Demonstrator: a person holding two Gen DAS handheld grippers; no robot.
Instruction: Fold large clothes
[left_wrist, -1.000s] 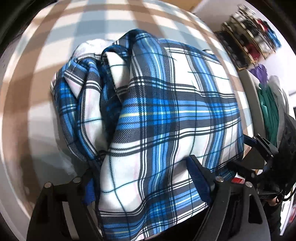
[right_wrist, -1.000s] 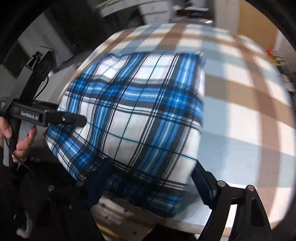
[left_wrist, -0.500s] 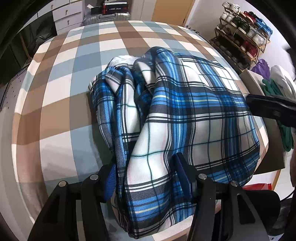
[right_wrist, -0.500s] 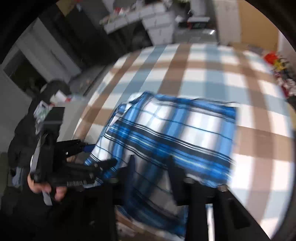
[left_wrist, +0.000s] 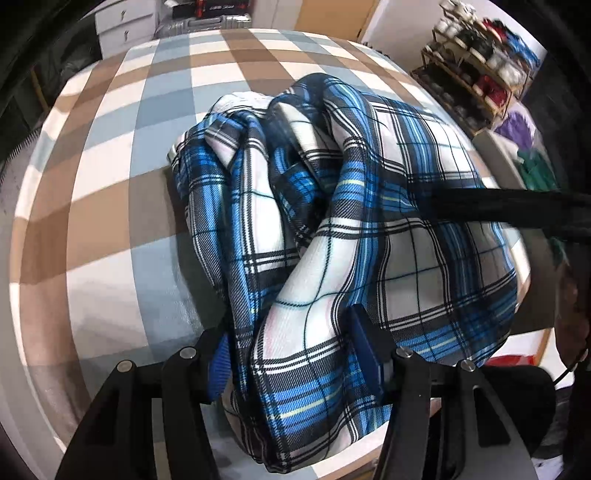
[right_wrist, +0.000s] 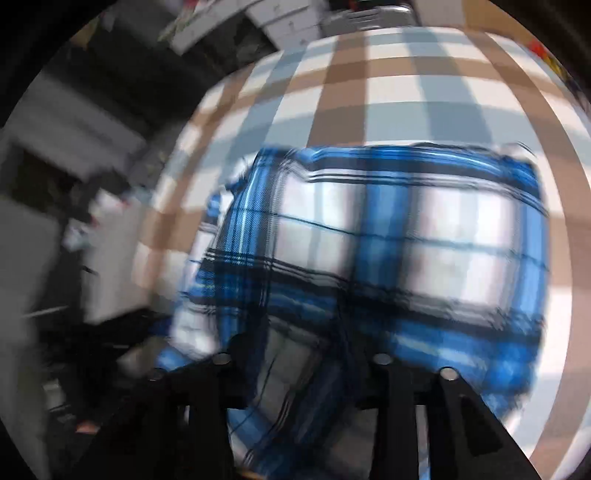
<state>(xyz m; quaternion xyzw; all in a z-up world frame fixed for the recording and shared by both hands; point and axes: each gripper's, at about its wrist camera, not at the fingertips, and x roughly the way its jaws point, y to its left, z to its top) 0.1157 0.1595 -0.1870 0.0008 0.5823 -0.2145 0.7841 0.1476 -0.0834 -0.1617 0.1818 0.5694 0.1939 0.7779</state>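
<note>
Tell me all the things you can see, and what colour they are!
plaid garment: one, blue, white and black, bunched on the table
table: one, brown, grey-blue and white checks, under the garment
shoe rack: one, wooden, far right, full of shoes
drawers: one unit, white, beyond the table, far left
suitcase: one, silver, beside the drawers
clothes: a heap, green and purple, right of the table
left gripper: one, black with blue pads, jaws have just been closing, now clamped on the garment's near edge
right gripper: one, black, blurred, jaws have just been opening, garment between them; whether they grip is unclear
</note>
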